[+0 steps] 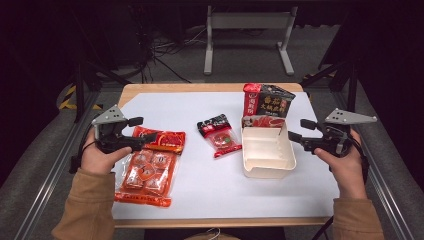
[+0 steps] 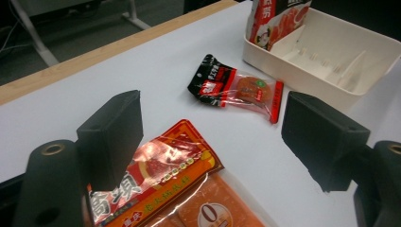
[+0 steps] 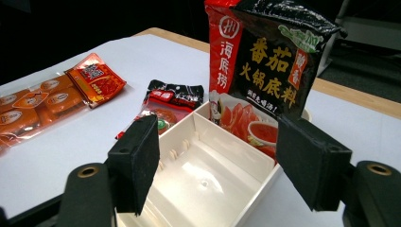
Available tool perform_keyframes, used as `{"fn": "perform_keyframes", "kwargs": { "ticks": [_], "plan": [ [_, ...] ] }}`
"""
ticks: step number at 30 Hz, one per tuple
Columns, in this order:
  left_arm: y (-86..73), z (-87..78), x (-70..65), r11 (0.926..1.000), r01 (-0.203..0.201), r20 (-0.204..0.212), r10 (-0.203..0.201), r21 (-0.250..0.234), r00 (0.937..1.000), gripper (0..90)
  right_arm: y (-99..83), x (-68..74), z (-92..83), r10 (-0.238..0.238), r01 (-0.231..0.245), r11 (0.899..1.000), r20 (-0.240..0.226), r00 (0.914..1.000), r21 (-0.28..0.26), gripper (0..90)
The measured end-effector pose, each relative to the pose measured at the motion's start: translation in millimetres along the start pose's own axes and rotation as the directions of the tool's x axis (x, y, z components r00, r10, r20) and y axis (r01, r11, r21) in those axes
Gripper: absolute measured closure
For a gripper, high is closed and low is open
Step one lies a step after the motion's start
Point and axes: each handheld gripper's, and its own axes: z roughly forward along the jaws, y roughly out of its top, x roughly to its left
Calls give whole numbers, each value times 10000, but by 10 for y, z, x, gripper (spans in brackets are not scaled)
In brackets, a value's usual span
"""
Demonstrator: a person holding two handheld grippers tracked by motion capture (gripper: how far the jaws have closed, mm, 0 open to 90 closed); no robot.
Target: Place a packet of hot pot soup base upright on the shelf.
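Note:
A large orange packet of sealed sauce blocks (image 1: 147, 172) lies flat at the table's left. My left gripper (image 1: 141, 130) hovers over its top edge, open, and nothing sits between the jaws. In the left gripper view the open left gripper (image 2: 210, 113) frames the orange packet (image 2: 175, 189) below and a small red-and-black packet (image 2: 236, 87) beyond. That small packet (image 1: 220, 135) lies mid-table. A white divided box (image 1: 267, 167) stands to its right, with a tall black-and-red bag (image 1: 267, 102) upright in its far compartment. My right gripper (image 1: 300, 130) is open just right of the box, facing the bag (image 3: 265, 61).
A white sheet (image 1: 210, 195) covers the wooden table, whose edge (image 1: 200, 87) shows at the back. The box's near compartments (image 3: 198, 184) hold nothing. Metal rails run along both sides of the table, and a table frame and cables lie on the floor behind.

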Motion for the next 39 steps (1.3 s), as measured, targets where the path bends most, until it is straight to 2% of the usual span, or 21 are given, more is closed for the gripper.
{"fn": "perform_keyframes", "kwargs": {
  "ticks": [2,5,11,14,17,20,24,29,33,34,39],
  "plan": [
    [-38,-7,63,9961,882,-60,-882,-34,9961,179,-16,5,18,17,-17,10000,-19,10000,74,314],
    [-73,-25,147,9958,912,-338,-915,-115,9952,155,-34,2,38,29,-28,9999,-29,10000,163,312],
    [-145,-34,293,9910,1333,-619,-1340,-141,9890,97,-64,-10,41,83,-83,9997,31,10000,219,311],
    [-181,-27,357,9878,1531,-614,-1546,-275,9861,68,-77,-15,27,114,-116,9997,92,9999,226,311],
    [-233,-25,424,9871,1531,-627,-1558,-457,9858,46,-91,-17,21,151,-154,9996,129,9998,238,311],
    [-299,-14,498,9824,1743,-1093,-1809,-672,9774,46,-105,-15,28,164,-168,9994,136,9998,302,311],
    [-408,24,585,9811,1719,-1369,-1830,-888,9735,93,-125,-22,38,174,-180,9992,155,9997,369,311],
    [-521,118,700,9845,1624,-1674,-1715,-666,9709,163,-135,-26,48,220,-228,9990,202,9996,391,311],
    [-560,158,758,9845,1689,-1805,-1746,-463,9680,177,-140,-15,63,166,-177,9986,223,9996,493,311],
    [-573,174,776,9831,1786,-1829,-1831,-410,9659,177,-143,-11,68,145,-158,9984,235,9996,536,311],
    [-627,269,868,9810,1941,-1886,-1904,11,9634,221,-182,-8,89,180,-196,9977,248,9995,656,311]
  ]
}}
